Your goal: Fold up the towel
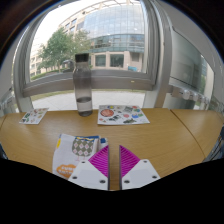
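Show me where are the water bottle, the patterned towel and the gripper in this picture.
water bottle (82, 82), gripper view, middle of its clear body
patterned towel (77, 147), gripper view, its checked part left of the fingers
gripper (110, 160), gripper view, gap between its open fingers

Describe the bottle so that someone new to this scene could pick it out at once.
Start at the wooden table under the big window. At its far edge, beyond the open gripper, the bottle stands upright. It is the only tall thing; its neighbours are flat printed sheets.
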